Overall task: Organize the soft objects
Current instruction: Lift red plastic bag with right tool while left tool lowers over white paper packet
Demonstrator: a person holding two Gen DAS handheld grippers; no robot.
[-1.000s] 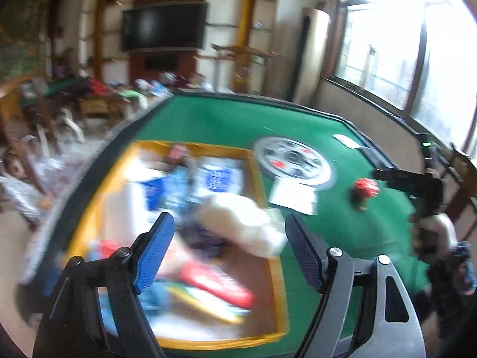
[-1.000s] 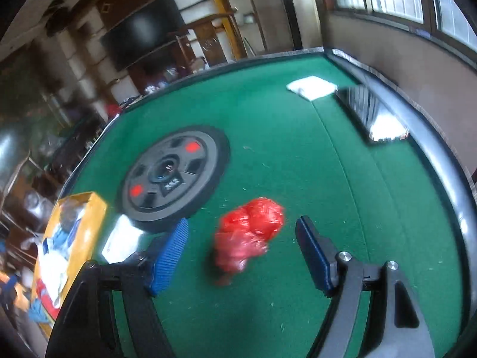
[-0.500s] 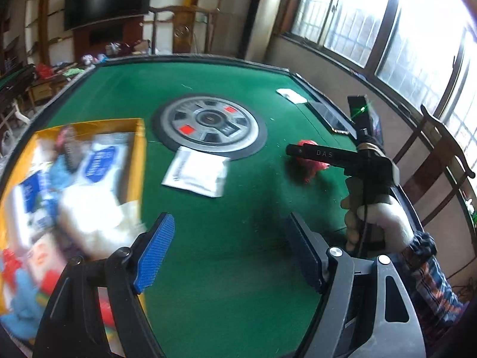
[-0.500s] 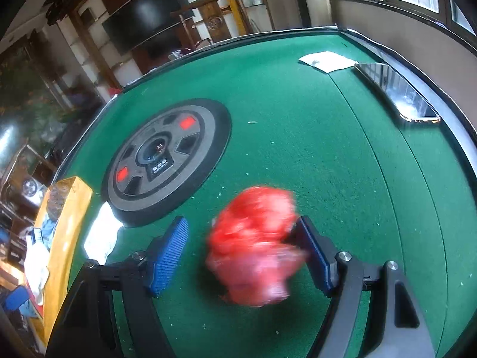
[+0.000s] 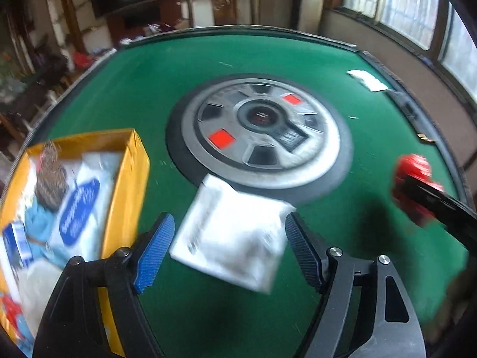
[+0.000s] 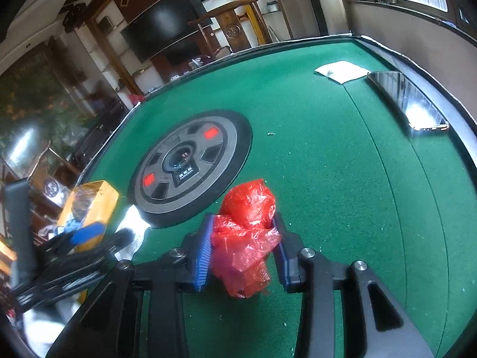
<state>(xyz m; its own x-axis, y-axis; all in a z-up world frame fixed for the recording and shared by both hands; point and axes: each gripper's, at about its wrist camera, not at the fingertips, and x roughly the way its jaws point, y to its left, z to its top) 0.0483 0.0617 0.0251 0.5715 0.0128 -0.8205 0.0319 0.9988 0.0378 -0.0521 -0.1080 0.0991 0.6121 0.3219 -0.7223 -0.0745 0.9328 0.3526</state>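
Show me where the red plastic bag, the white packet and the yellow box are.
red plastic bag (image 6: 246, 226): right wrist view, its crumpled middle.
white packet (image 5: 235, 235): left wrist view, its flat top face.
yellow box (image 5: 131, 179): left wrist view, its right wall.

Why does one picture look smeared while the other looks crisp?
Left wrist view: motion blur smears the white packet and yellow box. Right wrist view: sharp on the red plastic bag, though the phone glares with window light; both bend the table edges.

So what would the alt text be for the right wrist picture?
The right gripper is closed on a crumpled red plastic bag above a green felt table. Left of it sit a round grey hub and a yellow box.
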